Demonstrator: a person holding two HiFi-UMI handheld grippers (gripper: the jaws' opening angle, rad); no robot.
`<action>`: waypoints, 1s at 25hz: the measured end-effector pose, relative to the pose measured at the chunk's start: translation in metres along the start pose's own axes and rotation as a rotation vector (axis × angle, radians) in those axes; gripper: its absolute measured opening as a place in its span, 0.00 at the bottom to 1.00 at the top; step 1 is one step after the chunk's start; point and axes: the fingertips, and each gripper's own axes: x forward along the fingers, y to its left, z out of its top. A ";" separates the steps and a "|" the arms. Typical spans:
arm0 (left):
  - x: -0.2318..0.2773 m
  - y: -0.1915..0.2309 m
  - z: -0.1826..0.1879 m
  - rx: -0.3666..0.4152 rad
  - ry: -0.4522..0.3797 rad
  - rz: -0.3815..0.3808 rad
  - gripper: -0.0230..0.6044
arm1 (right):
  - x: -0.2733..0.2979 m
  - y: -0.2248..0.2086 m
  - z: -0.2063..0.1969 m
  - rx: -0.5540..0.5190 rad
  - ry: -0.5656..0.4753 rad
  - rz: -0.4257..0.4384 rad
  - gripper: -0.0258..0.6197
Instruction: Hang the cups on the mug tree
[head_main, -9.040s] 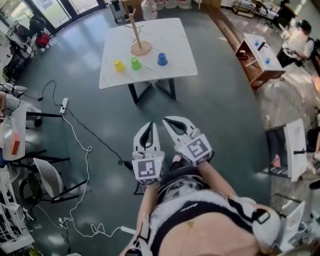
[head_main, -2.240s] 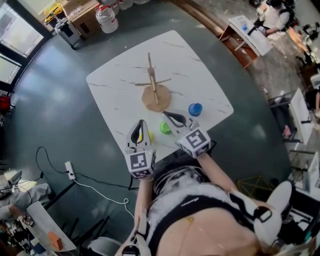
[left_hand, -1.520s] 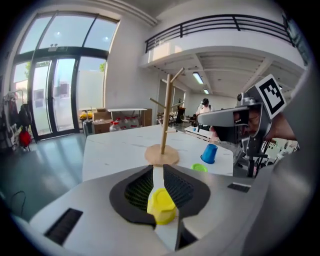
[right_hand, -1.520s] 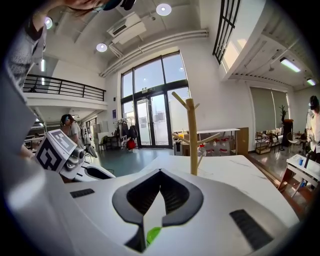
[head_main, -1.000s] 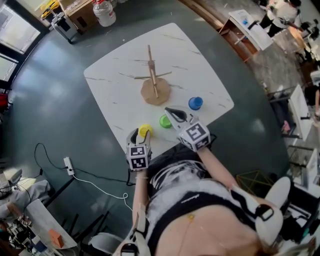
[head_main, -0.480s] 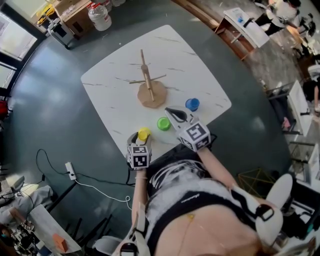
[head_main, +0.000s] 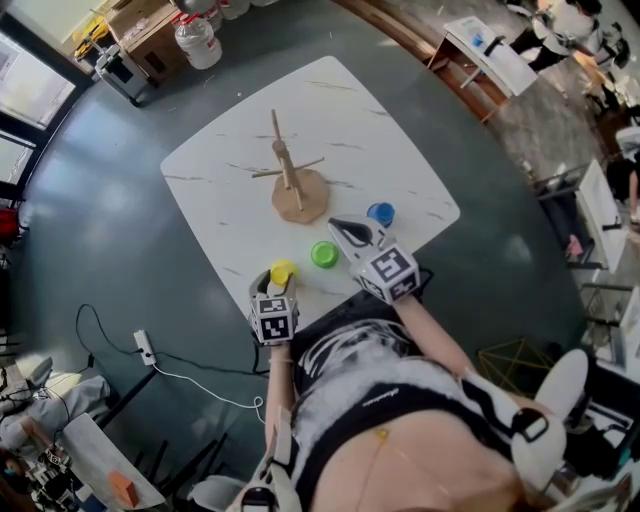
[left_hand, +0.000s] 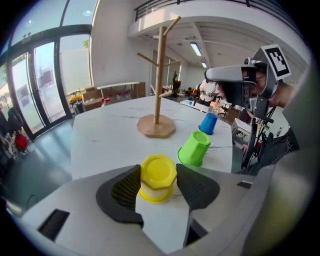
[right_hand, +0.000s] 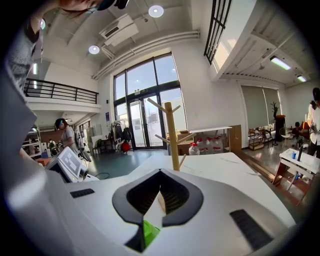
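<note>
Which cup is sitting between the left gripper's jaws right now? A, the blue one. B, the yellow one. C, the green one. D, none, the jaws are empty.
B: in the left gripper view the yellow cup stands upside down on the table between the jaws of the left gripper, which have just been closing onto its sides.
</note>
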 end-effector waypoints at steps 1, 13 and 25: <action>-0.001 -0.001 0.002 -0.002 -0.005 0.001 0.41 | 0.000 -0.001 0.000 -0.001 -0.002 0.001 0.04; -0.008 -0.007 0.024 0.004 -0.051 0.001 0.41 | 0.000 -0.002 0.003 -0.010 -0.032 0.022 0.04; -0.018 -0.008 0.045 0.010 -0.129 0.007 0.41 | 0.000 -0.001 -0.002 -0.006 0.004 0.028 0.04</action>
